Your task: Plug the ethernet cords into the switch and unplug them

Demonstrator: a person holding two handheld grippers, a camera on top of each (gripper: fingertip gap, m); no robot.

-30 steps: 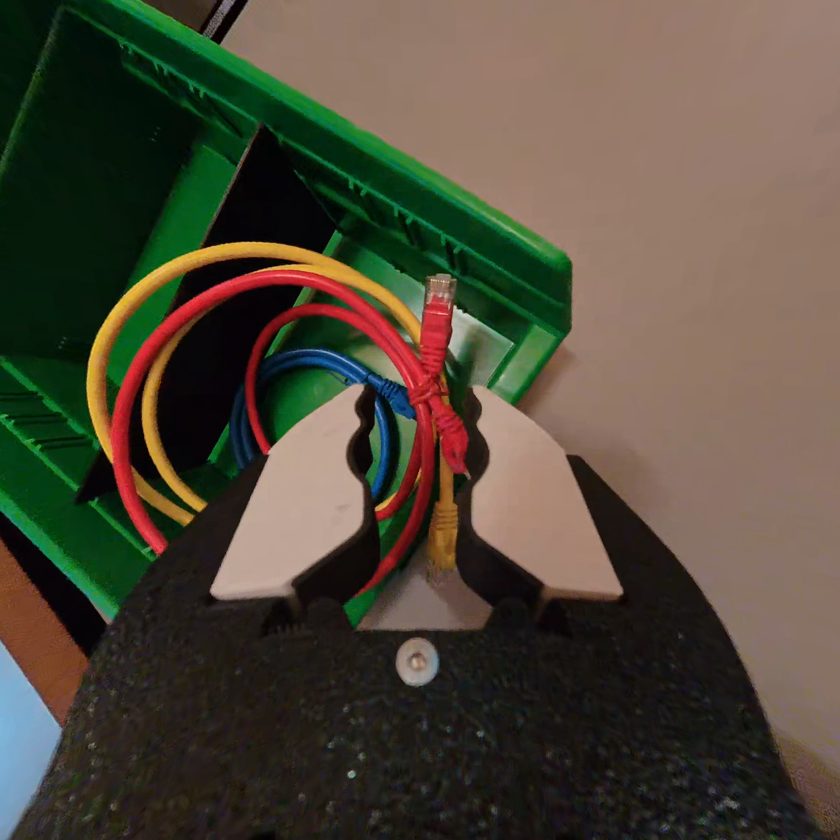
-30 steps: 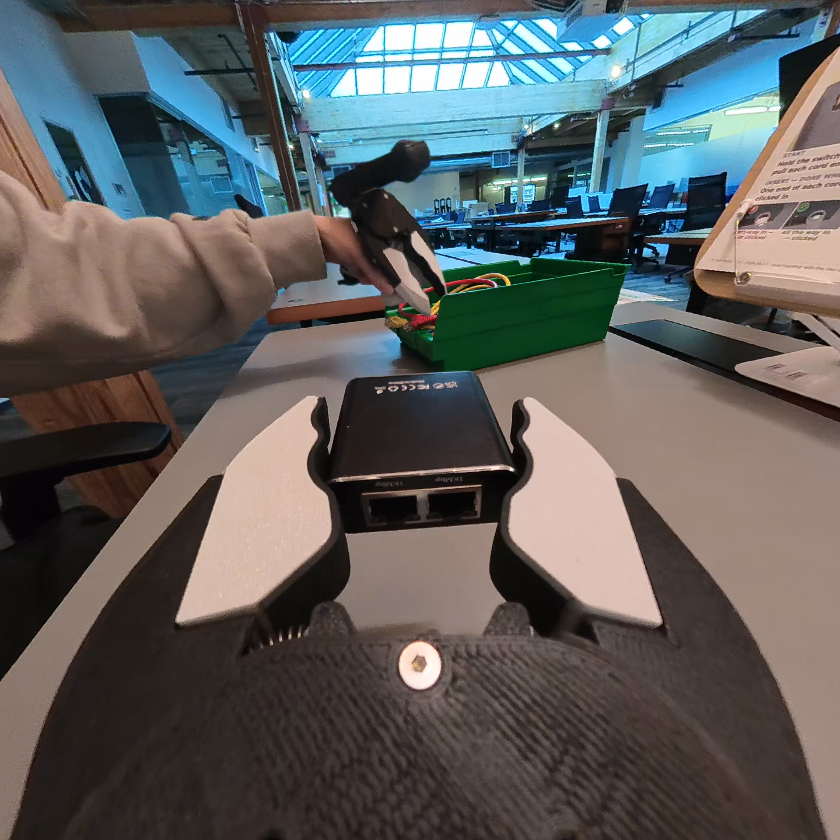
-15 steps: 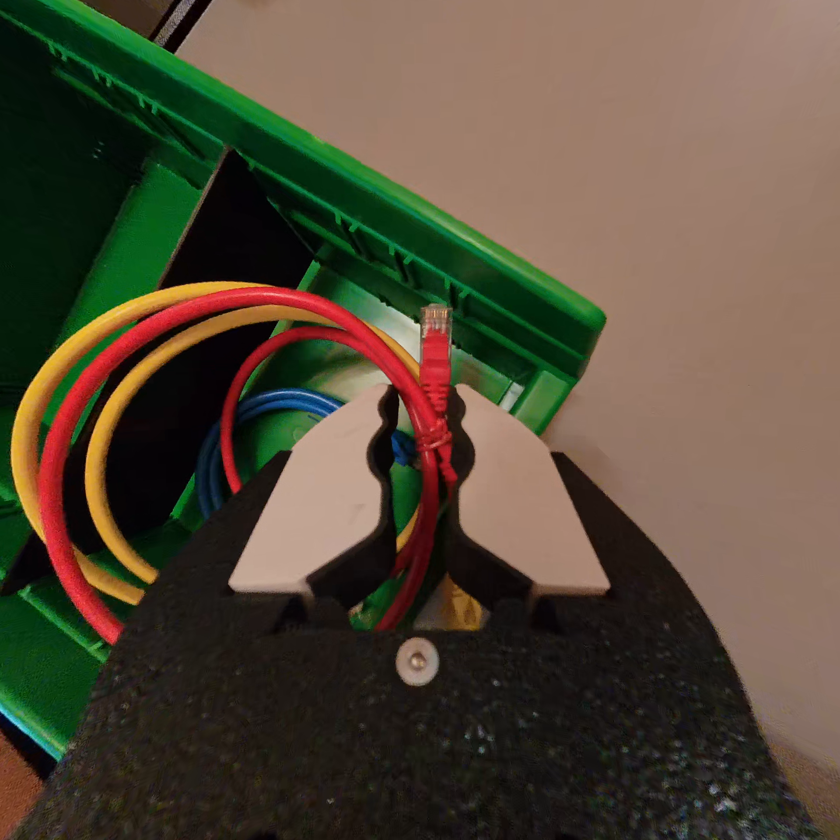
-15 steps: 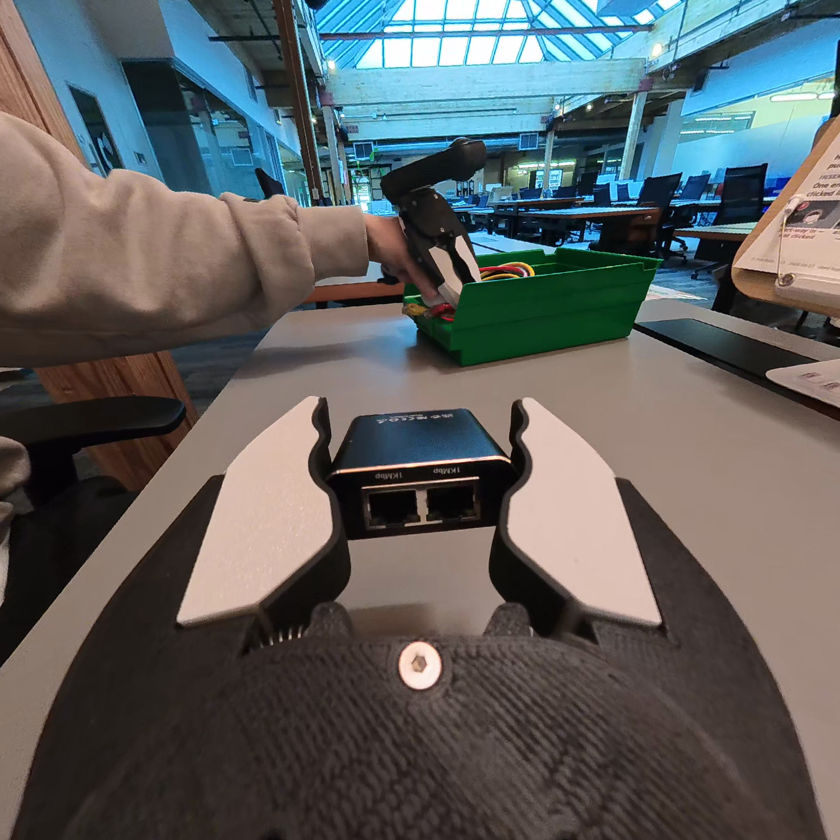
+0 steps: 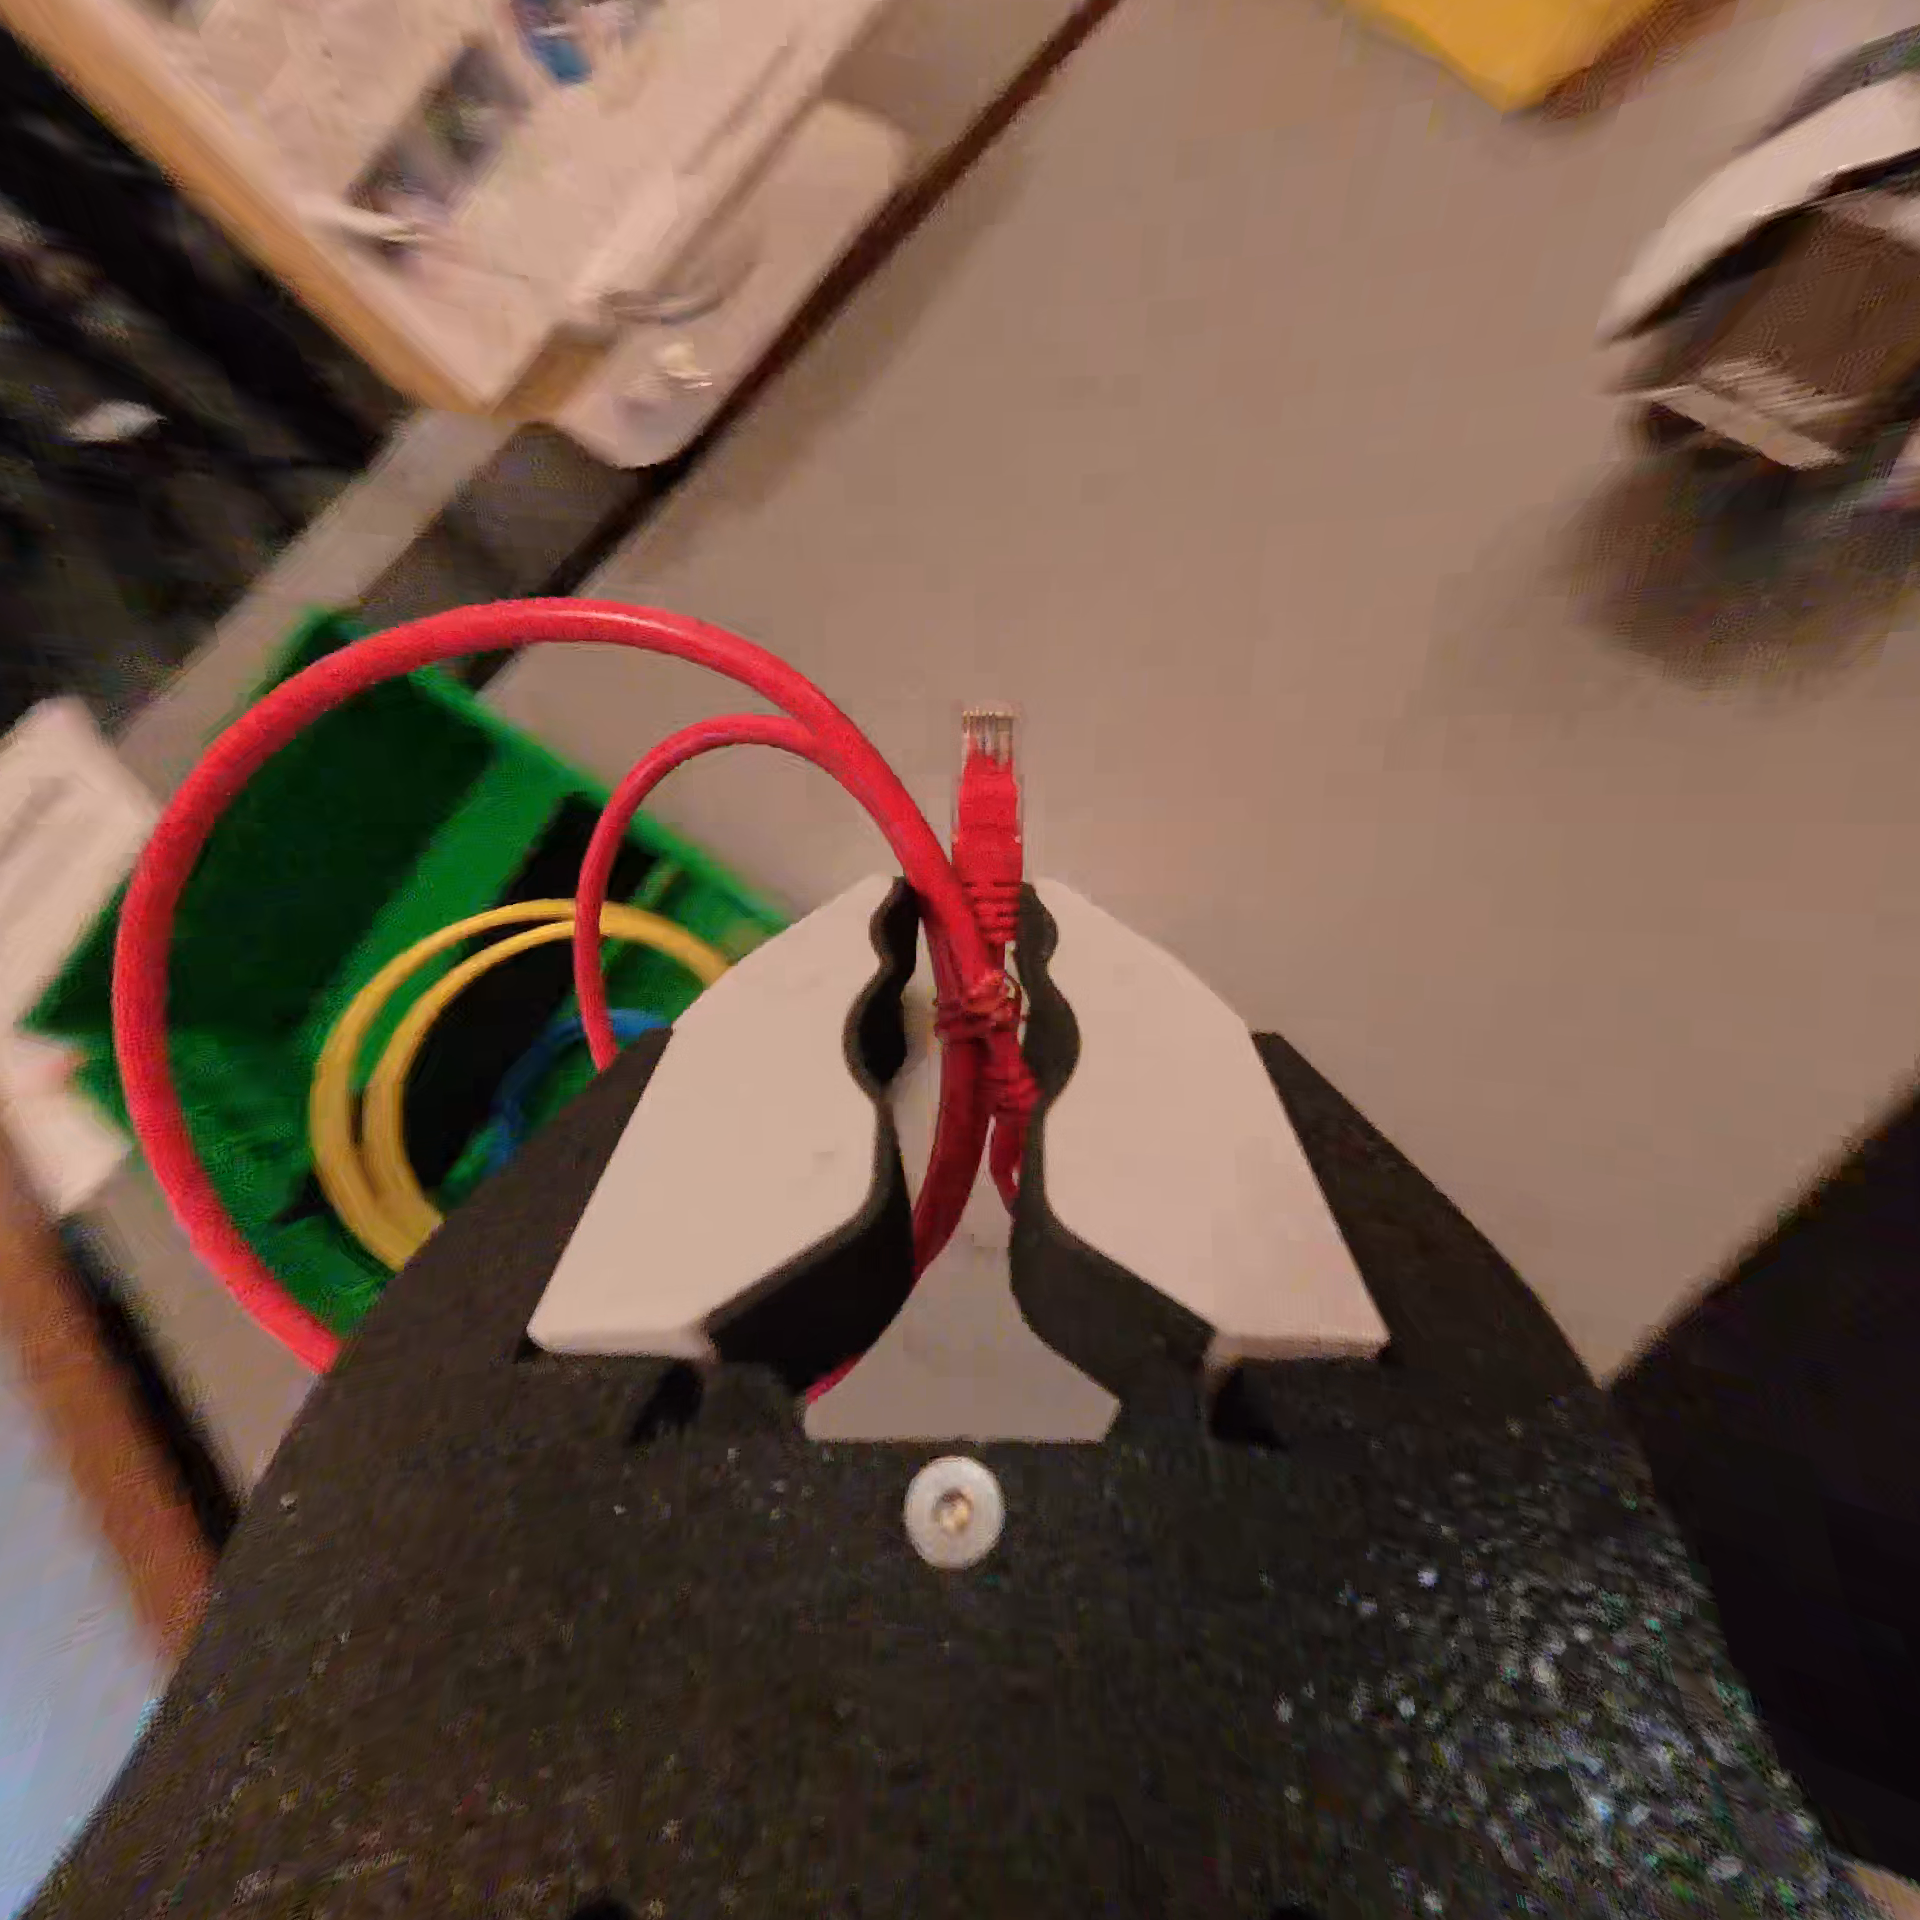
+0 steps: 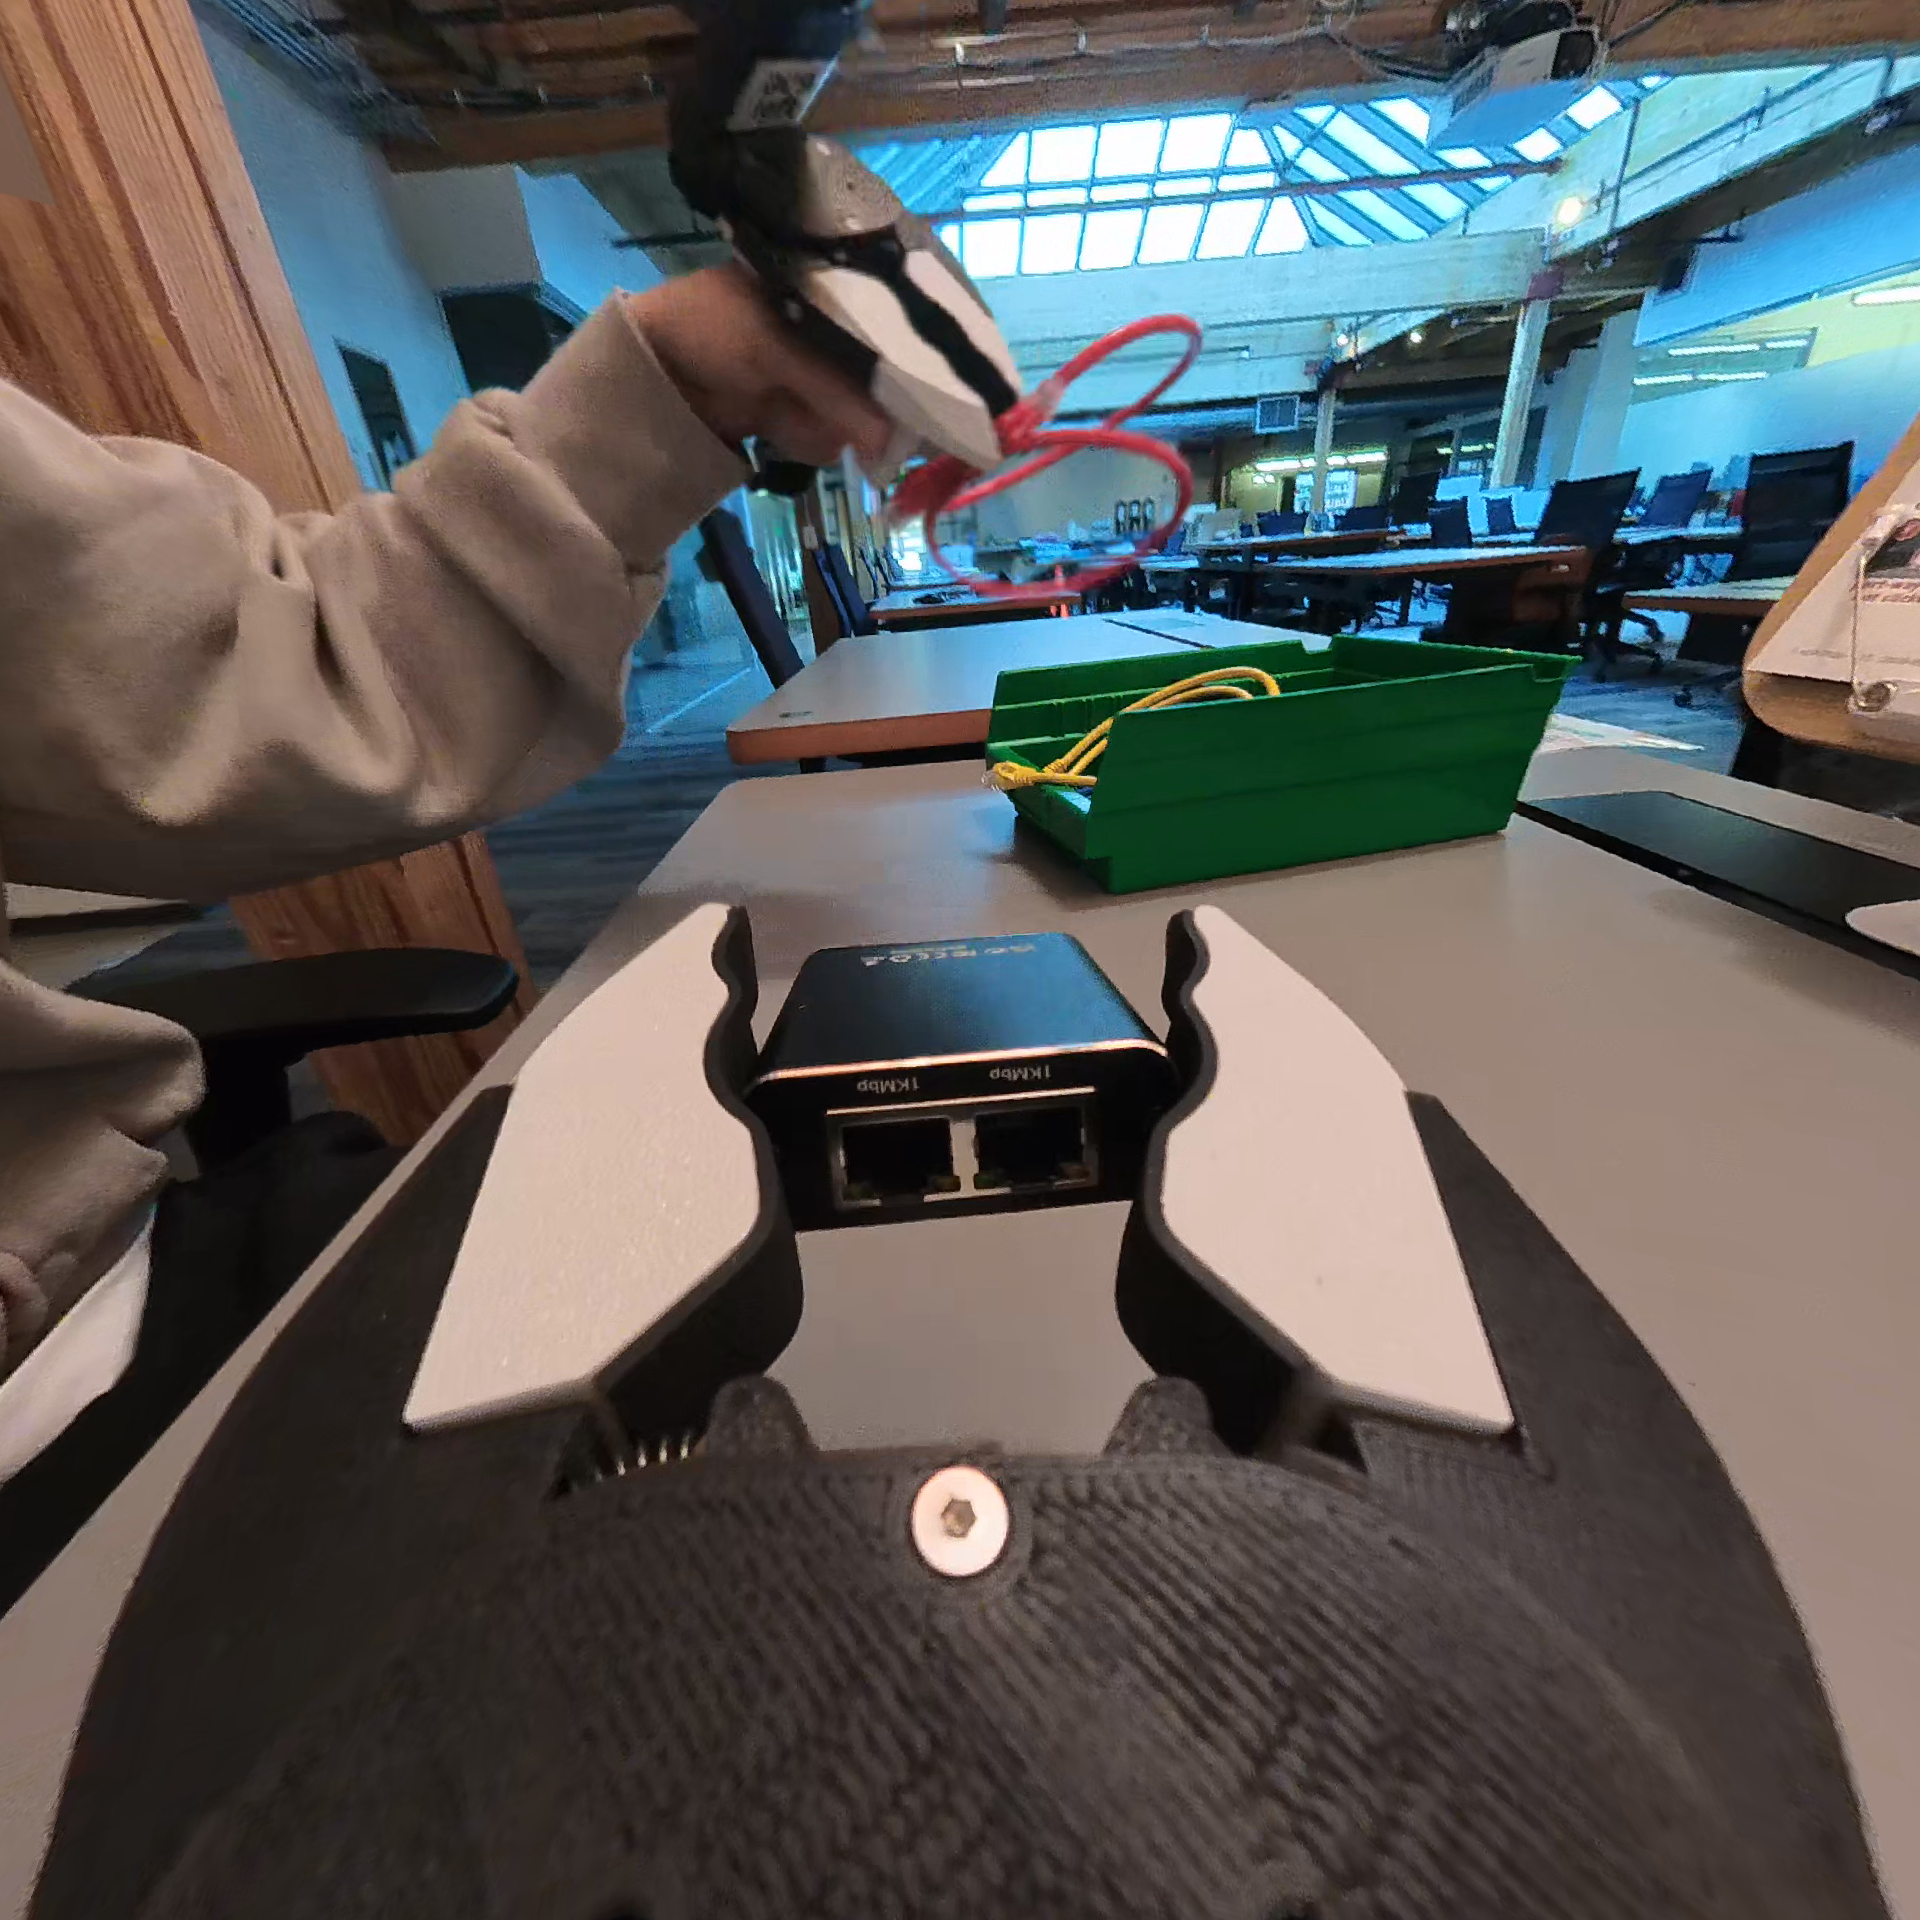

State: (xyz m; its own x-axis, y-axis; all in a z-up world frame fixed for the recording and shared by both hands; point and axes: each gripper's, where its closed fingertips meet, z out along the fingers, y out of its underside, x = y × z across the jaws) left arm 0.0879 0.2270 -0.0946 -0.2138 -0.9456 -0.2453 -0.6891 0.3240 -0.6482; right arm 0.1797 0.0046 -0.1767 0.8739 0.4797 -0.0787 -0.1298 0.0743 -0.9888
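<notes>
Above the grey surface (image 6: 1558, 1039), the left tool (image 5: 961, 997) pinches the coiled red cord (image 5: 499, 644); only the right wrist view shows the right tool (image 6: 956, 1091) gripping the glossy black switch (image 6: 956, 1018).

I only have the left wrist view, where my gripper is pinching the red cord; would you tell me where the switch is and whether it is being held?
Observer: The black switch sits on the grey table, clamped between the right gripper fingers.
Operator: Thank you. Are its ports free?
Observer: Yes, both ports on the face toward the right camera are empty.
Operator: Which way does my gripper sit relative to it?
Observer: The left gripper is raised above the table, left of the green bin, with the red cord coiled and hanging from it.
Operator: What is left in the bin?
Observer: The yellow cord, one plug poking over the bin's near-left end.
</notes>
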